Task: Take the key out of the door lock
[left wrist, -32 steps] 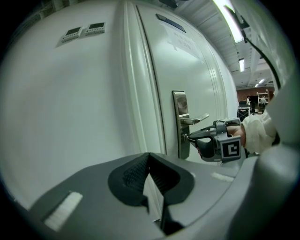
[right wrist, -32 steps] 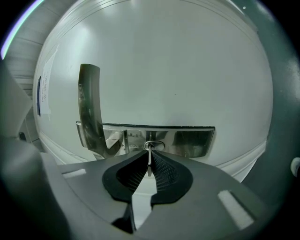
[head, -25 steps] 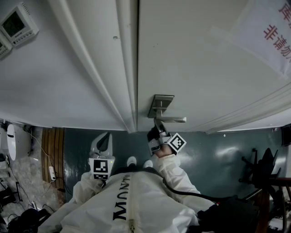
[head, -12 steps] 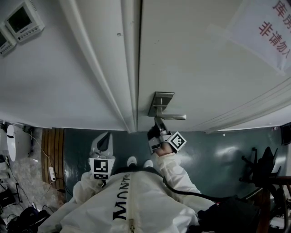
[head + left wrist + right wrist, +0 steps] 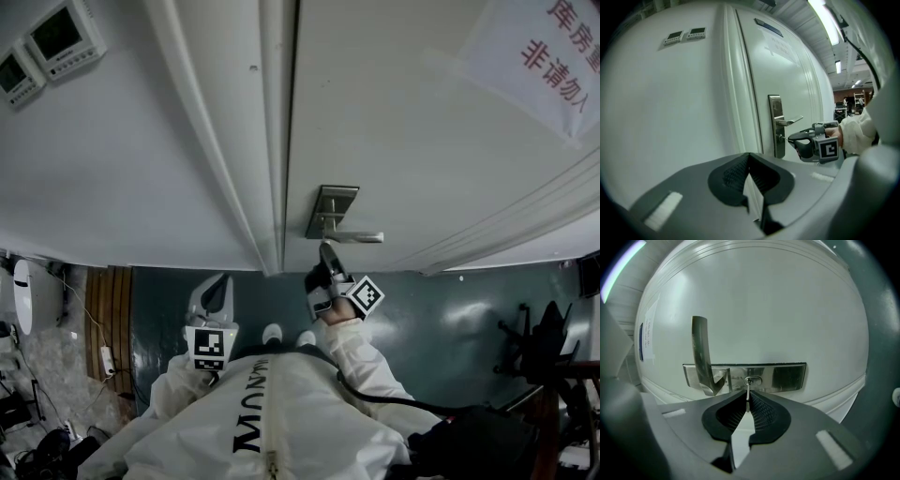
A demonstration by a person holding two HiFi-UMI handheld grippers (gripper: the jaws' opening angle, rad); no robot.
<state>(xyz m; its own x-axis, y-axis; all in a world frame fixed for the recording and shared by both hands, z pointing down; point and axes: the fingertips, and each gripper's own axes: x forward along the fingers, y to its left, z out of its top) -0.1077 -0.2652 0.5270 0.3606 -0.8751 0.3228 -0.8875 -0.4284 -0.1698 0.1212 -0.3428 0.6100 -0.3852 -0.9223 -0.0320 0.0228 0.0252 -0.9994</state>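
A steel lock plate [image 5: 334, 208] with a lever handle [image 5: 364, 237] sits on the white door [image 5: 403, 112]. A thin key [image 5: 748, 392] sticks out of the keyhole [image 5: 753, 380] below the lever. My right gripper [image 5: 747, 400] points straight at the lock, its tips closed on the key's blade. Its jaws have just been opening slightly, with the key still between them. In the head view the right gripper [image 5: 325, 249] touches the plate's lower end. My left gripper [image 5: 215, 287] hangs low to the left, away from the door, shut and holding nothing, and is seen close up as the left gripper [image 5: 750, 156].
The door frame [image 5: 274, 141] runs just left of the lock. Two wall control panels [image 5: 54, 37] are mounted at upper left. A paper notice [image 5: 553, 56] hangs on the door at upper right. A chair [image 5: 544, 352] stands at right, cables and clutter [image 5: 56, 412] at lower left.
The head view has drifted a little. Both grippers stay where they were, the right one at the lock.
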